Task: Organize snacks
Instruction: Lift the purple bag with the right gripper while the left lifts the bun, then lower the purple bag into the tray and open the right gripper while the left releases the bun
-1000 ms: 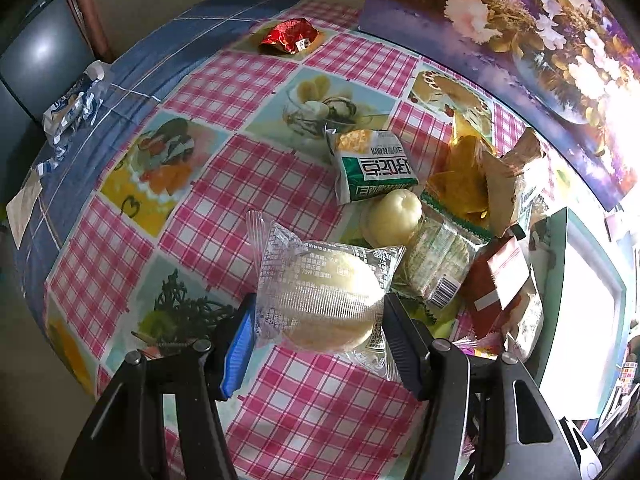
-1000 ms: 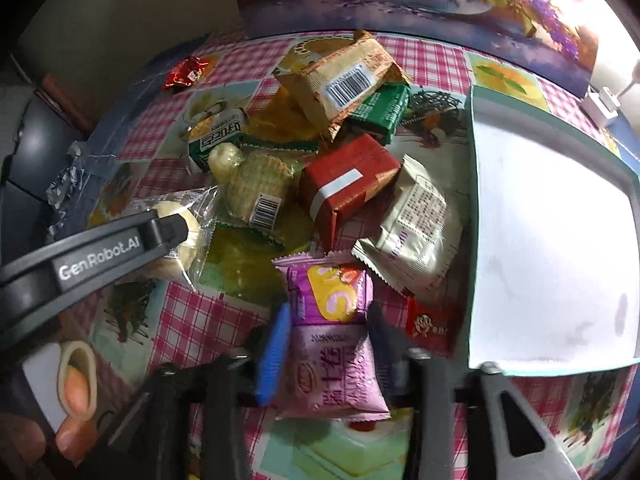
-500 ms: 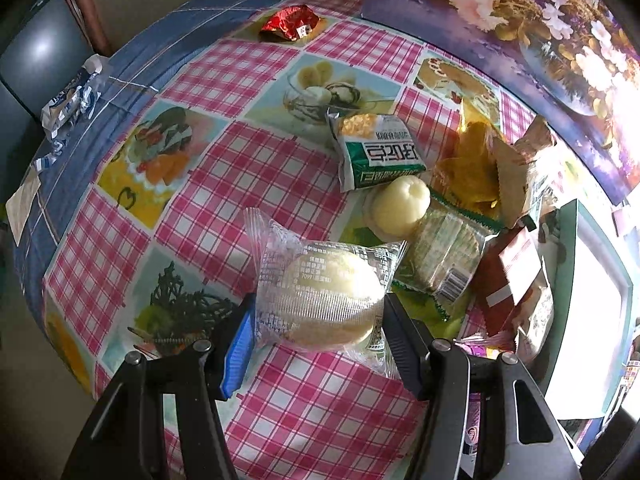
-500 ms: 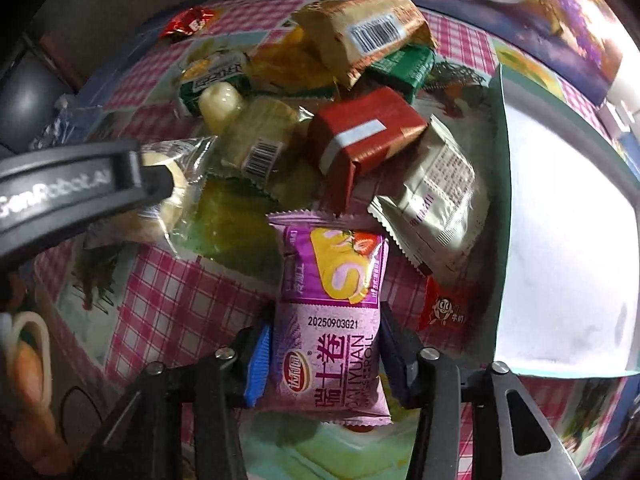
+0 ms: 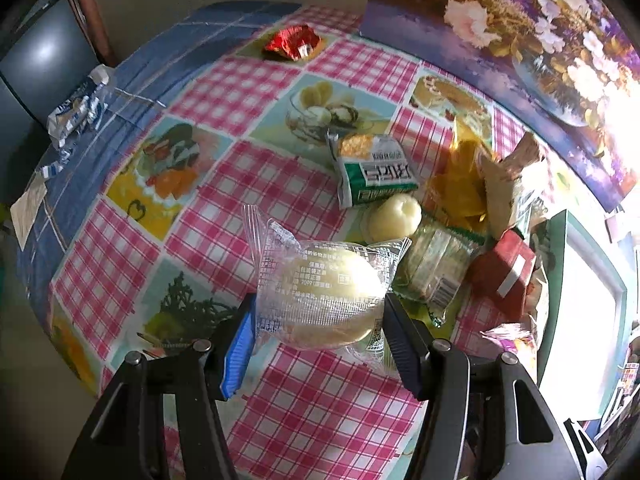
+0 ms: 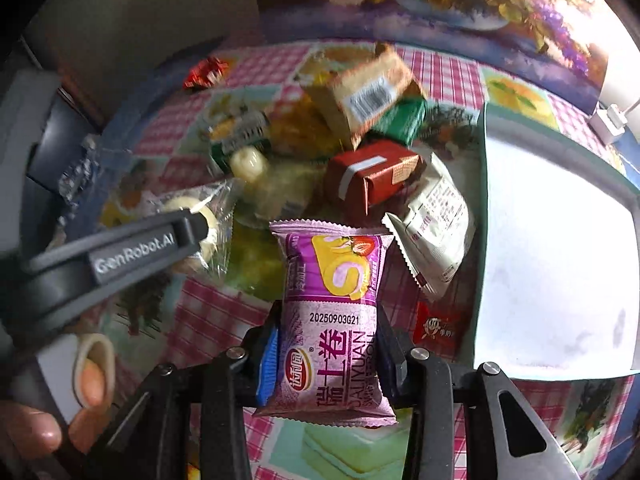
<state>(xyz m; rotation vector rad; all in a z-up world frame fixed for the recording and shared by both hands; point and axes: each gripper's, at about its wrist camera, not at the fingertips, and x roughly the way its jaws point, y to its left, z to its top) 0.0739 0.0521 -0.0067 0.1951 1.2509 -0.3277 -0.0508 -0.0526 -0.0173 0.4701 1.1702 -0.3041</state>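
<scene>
1. Strong light enters from the right of both frames — the left wrist view burns out to white at its right edge, washing over the flower picture (image 5: pixel 520 40).
2. The white tray (image 6: pixel 560 264) glares pale.
3. Right wrist view is dimmer, its upper half motion-blurred; the purple snack pack (image 6: pixel 332 304) stays sharp.
4. Fisheye bending curves the table (image 5: pixel 248 184) edges; corners fall black.

Checked tablecloth (image 5: pixel 248 92) carries snack pile (image 6: pixel 360 152), white tray (image 6: pixel 560 248).

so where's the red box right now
In the right wrist view the red box sits mid-pile, below the green packet and left of the white tray, touching a pale sachet.
</scene>
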